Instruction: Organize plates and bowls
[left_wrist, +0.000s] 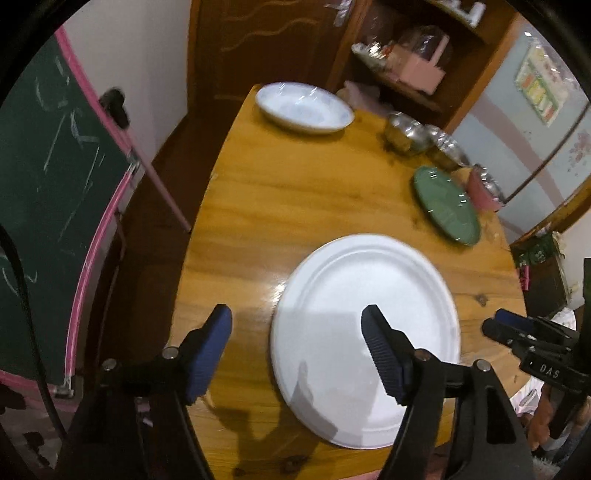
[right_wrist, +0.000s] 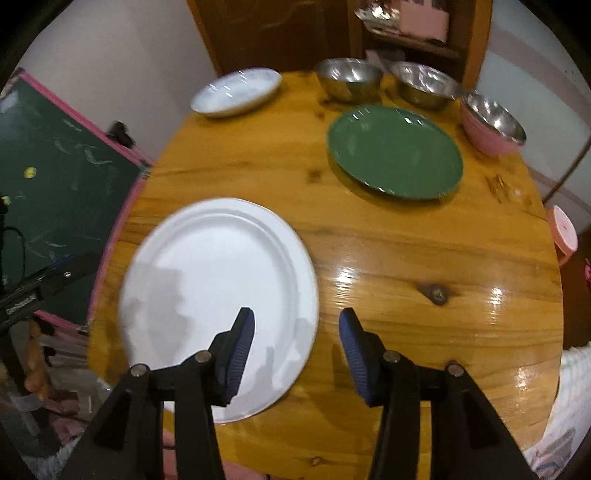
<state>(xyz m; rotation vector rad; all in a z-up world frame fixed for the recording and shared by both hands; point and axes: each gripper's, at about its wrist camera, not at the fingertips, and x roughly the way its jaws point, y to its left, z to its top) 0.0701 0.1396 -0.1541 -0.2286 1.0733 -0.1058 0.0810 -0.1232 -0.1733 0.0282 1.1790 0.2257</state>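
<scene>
A round wooden table (right_wrist: 406, 258) fills both views, with a dark cabinet behind it and a green chalkboard (left_wrist: 55, 192) off its left edge. Take the white plate (right_wrist: 218, 295) as the landmark: it lies flat at the near edge of the table, its closest rim seeming to reach just past the wood. Beyond it, well apart, sits the green plate (right_wrist: 395, 151); farther back still are the pale oval dish (right_wrist: 236, 92), two steel bowls (right_wrist: 349, 79), and a steel bowl nested in a pink bowl (right_wrist: 487, 133).

The left gripper (left_wrist: 295, 328) hovers above the white plate's left rim with its jaws spread wide, holding nothing. The right gripper (right_wrist: 295, 325) hangs over the plate's right rim, jaws open at a moderate gap, also empty.

The main risk, as I judge it, is the plate itself: it looks thin and light, and a pinch on one rim could flex it, tip it, or nudge it off the near edge. Two grippers closing on the same plate could also knock together. Both views are blurred, so exact heights above the rim cannot be told.

The right wrist view shows the whole back row of bowls clearly and a pink item (right_wrist: 563, 232) beyond the table's right side. The left wrist view crowds those bowls together, but shows the cabinet shelves (left_wrist: 406, 66) and the other gripper at its right border.
</scene>
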